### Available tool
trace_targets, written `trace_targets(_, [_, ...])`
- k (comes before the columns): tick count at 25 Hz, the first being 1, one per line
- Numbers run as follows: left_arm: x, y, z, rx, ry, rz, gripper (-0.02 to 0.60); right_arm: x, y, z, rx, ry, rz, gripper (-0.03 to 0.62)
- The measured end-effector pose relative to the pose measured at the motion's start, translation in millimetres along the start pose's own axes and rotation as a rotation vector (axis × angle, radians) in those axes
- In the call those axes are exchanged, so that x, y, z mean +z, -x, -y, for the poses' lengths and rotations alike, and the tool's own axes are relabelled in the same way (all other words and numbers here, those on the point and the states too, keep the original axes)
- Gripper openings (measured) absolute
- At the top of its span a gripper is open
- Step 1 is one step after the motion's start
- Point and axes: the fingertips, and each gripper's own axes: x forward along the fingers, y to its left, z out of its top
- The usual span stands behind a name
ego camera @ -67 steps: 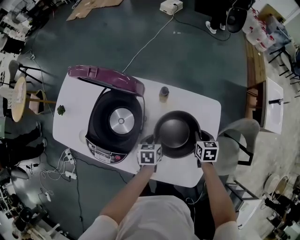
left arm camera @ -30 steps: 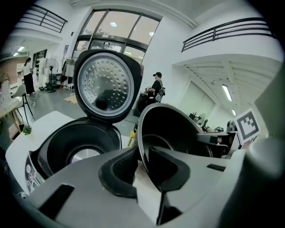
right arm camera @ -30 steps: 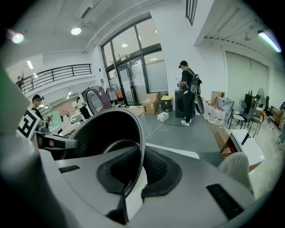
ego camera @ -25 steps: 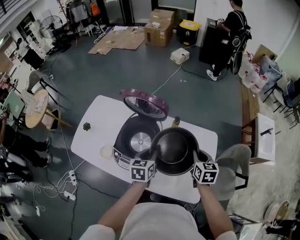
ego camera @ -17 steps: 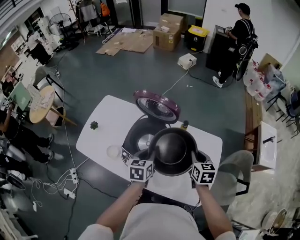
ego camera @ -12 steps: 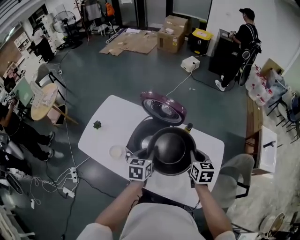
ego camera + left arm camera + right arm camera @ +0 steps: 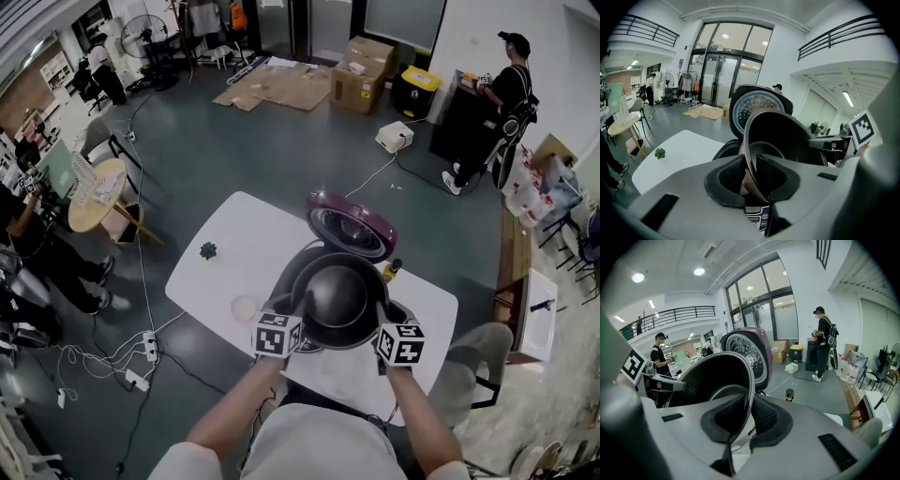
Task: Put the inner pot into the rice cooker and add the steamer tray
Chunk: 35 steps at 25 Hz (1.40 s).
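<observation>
Head view: the inner pot (image 7: 339, 298) hangs over the open rice cooker (image 7: 284, 274) on the white table (image 7: 234, 234), covering most of the cooker's mouth and sitting a little to its right; the left gripper (image 7: 297, 304) holds the pot's left rim and the right gripper (image 7: 380, 315) its right rim; the purple lid (image 7: 351, 223) stands raised behind; a small green plant (image 7: 208, 250) sits well to the left, and a small bottle (image 7: 391, 271) stands just right of the cooker.

Left gripper view: the jaws pinch the pot's thin rim, one pad (image 7: 726, 176) outside the wall and the other inside; the cooker's control panel shows below them.

Right gripper view: the jaws are clamped on the opposite rim in the same way, dark pads on either side of the wall; a person (image 7: 820, 343) stands far behind.
</observation>
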Motion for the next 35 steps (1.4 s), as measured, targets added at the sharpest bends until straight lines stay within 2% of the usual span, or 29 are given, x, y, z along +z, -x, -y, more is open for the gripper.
trace_targets(9, [-3.7, -18.1, -41.6, 0.018, -0.062, -0.079, 0.089, -8.1, -38.7, -20.0, -0.004, -0.018, -0.028, 0.064])
trace_targets(22, [-13.0, -63.2, -73.9, -0.023, -0.238, -0.242, 0.101, -31.8, -85.5, -23.6, -0.024, -0.036, -0.138, 0.078])
trace_targets(29, [-32.2, -93.3, -87.2, -0.044, -0.316, -0.352, 0.107, -58.9, -106.0, -20.9, -0.050, -0.053, -0.211, 0.087])
trace_targets(35, [-55.9, -116.9, -104.2, -0.020, -0.367, -0.442, 0.118, -75.7, -125.5, -20.4, -0.106, -0.025, -0.269, 0.091])
